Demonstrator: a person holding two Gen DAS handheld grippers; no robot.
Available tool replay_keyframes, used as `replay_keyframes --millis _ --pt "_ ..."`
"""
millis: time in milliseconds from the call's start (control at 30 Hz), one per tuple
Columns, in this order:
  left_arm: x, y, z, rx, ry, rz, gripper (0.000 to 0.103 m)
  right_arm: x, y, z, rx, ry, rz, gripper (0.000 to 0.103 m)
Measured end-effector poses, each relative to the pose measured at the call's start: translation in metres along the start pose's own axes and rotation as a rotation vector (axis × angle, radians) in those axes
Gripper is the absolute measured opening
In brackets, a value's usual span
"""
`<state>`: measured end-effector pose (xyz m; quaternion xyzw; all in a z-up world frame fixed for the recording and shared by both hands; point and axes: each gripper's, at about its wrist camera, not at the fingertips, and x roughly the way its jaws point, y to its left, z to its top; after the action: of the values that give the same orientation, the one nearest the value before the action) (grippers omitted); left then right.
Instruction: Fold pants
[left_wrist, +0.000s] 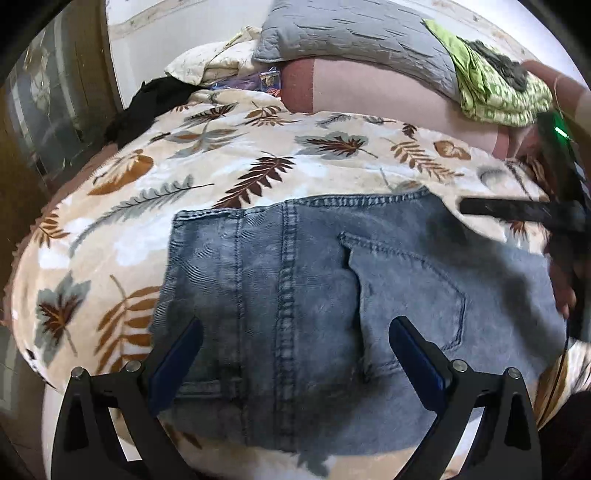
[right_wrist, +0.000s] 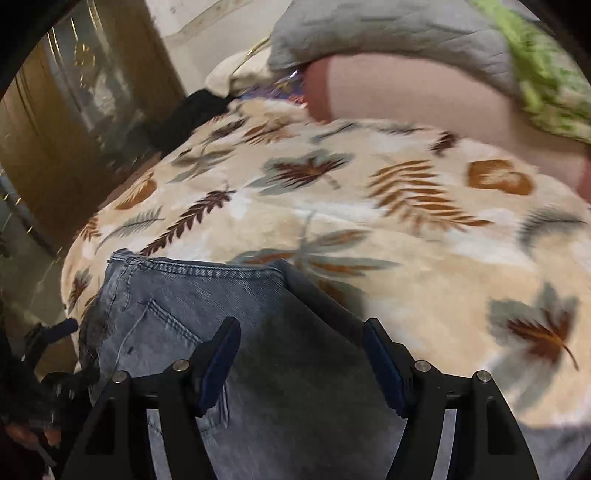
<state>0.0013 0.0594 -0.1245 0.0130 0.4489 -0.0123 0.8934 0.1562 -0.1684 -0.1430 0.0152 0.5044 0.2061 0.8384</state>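
Left wrist: jeans (left_wrist: 332, 302) on leaf-print blanket (left_wrist: 221, 166), grey pillow (left_wrist: 354, 33), wooden cabinet (left_wrist: 59, 81)

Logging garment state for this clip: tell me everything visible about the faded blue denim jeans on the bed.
The faded blue denim jeans lie folded into a compact, roughly rectangular stack on the cream leaf-print blanket. A back pocket with double stitching faces up, beside a thick vertical seam; a stitched hem edge runs along the far side. The fabric looks worn and light-washed, lying flat. The left gripper and right gripper are above it, both open, gripping nothing.

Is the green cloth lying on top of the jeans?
No, the green cloth sits far back by the gray pillow, away from the jeans.
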Motion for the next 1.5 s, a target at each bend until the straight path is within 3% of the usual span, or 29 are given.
replay_keyframes --millis 133,233,300,467,933,1133,1400,1500 --pt "0.0 0.026 0.002 -0.066 0.012 0.022 0.1 0.031 0.006 0.009 -0.032 0.06 0.035 0.07" --pt "0.007 0.042 0.003 -0.11 0.03 0.037 0.1 0.047 0.009 0.014 -0.046 0.106 0.062 0.057" --pt "0.009 0.046 0.002 -0.116 0.037 0.043 0.1 0.052 0.012 0.014 -0.079 0.136 0.042 0.036" --pt "0.018 0.043 0.001 -0.096 0.054 0.052 0.1 0.056 0.018 0.013 -0.132 0.176 -0.005 0.006" --pt "0.056 0.058 0.013 -0.106 0.098 0.15 0.1 0.068 0.011 0.03 -0.063 0.144 -0.113 0.002" --pt "0.071 0.068 0.017 -0.137 0.124 0.137 0.102 0.077 0.006 0.032 -0.039 0.164 -0.114 0.002" --pt "0.048 0.065 0.015 -0.141 0.096 0.128 0.102 0.041 0.003 0.025 0.059 0.088 -0.049 0.003" --pt "0.033 0.058 0.013 -0.135 0.073 0.105 0.102 0.019 0.004 0.013 0.073 0.054 -0.072 0.003"
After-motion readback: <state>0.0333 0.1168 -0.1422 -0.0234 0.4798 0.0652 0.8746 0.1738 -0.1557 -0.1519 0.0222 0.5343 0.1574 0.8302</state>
